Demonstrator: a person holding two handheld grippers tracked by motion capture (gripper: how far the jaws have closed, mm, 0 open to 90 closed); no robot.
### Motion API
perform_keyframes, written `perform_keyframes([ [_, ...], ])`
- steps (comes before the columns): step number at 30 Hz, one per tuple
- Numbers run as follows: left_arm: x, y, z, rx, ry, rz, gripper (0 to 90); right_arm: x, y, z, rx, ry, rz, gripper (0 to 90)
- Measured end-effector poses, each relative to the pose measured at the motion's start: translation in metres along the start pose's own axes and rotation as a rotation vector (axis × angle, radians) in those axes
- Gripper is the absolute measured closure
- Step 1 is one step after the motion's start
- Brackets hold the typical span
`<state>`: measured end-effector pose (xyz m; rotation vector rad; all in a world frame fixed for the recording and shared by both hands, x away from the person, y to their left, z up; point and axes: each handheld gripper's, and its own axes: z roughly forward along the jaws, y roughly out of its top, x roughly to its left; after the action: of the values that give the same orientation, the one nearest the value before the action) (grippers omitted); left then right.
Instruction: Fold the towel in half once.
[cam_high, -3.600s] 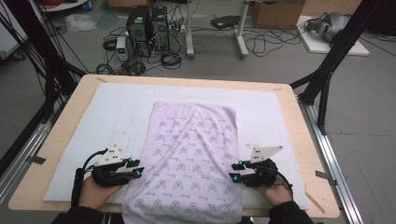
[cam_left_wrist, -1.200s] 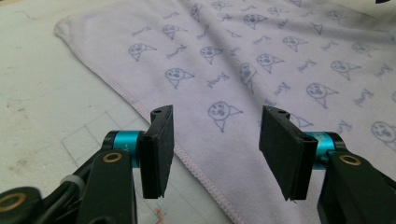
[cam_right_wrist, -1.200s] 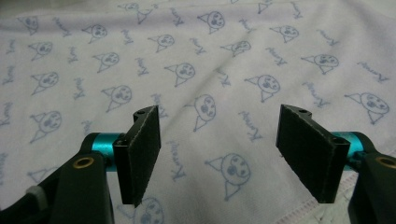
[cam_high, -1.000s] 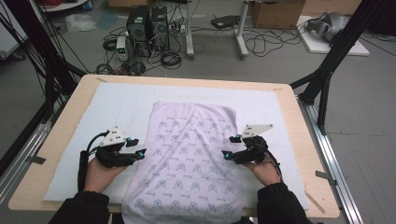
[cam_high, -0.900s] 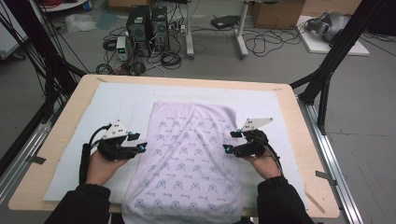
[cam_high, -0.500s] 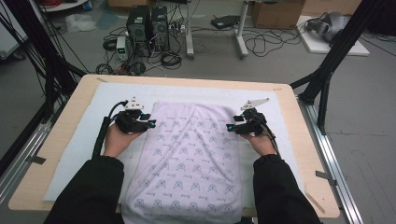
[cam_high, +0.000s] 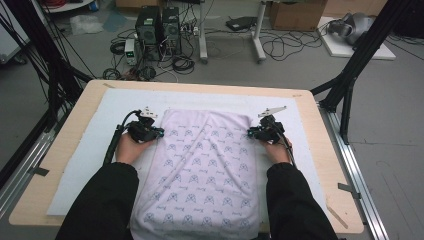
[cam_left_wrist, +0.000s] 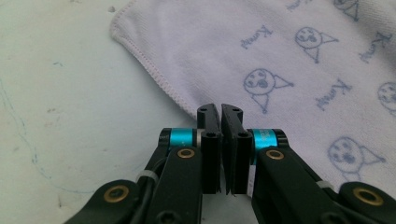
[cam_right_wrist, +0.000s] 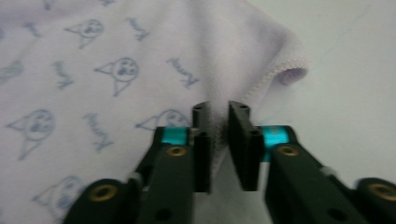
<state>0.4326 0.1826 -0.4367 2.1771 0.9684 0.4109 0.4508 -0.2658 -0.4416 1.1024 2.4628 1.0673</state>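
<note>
Black sleeves enter at the near edge of the tabletop (cam_high: 65, 150), either side of a lilac printed towel (cam_high: 200, 175) that lies flat along the middle of a white mat (cam_high: 90, 145) covering most of the wooden surface. The towel's near end reaches the tabletop's near edge between the person's forearms; its far end lies well short of the mat's far border. The left hand-held gripper (cam_high: 159, 133) sits at the towel's left hem, close to the far left corner. In the left gripper view, its jaws are pressed almost together on the stitched hem of the towel (cam_left_wrist: 289, 60), with only a thin slit between the pads, and the far left corner lies just beyond them on the mat (cam_left_wrist: 60, 93). The right hand-held gripper (cam_high: 249, 133) sits at the towel's right hem, close to the far right corner. In the right gripper view, its jaws stand a little apart with a raised fold of the towel (cam_right_wrist: 140, 46) pinched between them, and the corner curls up just beyond. Past the tabletop's far edge, computer cases (cam_high: 159, 25) and loose cables (cam_high: 280, 47) lie on the grey floor.
</note>
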Motion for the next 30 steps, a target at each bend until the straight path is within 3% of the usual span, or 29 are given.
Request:
perform_keyframes([
  [2, 0.002, 0.0, -0.003, -0.009, 0.004, -0.009, 88.6, 0.002, 0.002, -0.001, 0.009, 0.002, -0.026, 85.8],
  [7, 0.007, 0.002, -0.016, -0.055, -0.009, -0.029, 88.8, -0.005, 0.004, -0.015, -0.052, 0.056, 0.052, 85.9],
  [9, 0.008, 0.003, -0.022, -0.076, -0.014, -0.036, 88.9, -0.004, 0.009, -0.023, -0.066, 0.047, 0.034, 85.9],
  [17, 0.015, 0.001, -0.067, -0.169, -0.043, -0.052, 89.0, 0.009, 0.023, -0.065, -0.141, 0.134, -0.004, 85.9],
  [23, -0.009, -0.018, -0.096, -0.203, -0.09, 0.033, 89.5, 0.04, 0.016, -0.088, -0.132, 0.2, -0.067, 85.8],
  [26, -0.024, -0.038, -0.103, -0.177, -0.114, 0.069, 89.5, 0.059, 0.002, -0.095, -0.11, 0.226, -0.091, 85.8],
  [30, -0.039, -0.066, -0.107, -0.157, -0.16, 0.062, 89.5, 0.078, -0.021, -0.099, -0.07, 0.252, -0.111, 85.0],
])
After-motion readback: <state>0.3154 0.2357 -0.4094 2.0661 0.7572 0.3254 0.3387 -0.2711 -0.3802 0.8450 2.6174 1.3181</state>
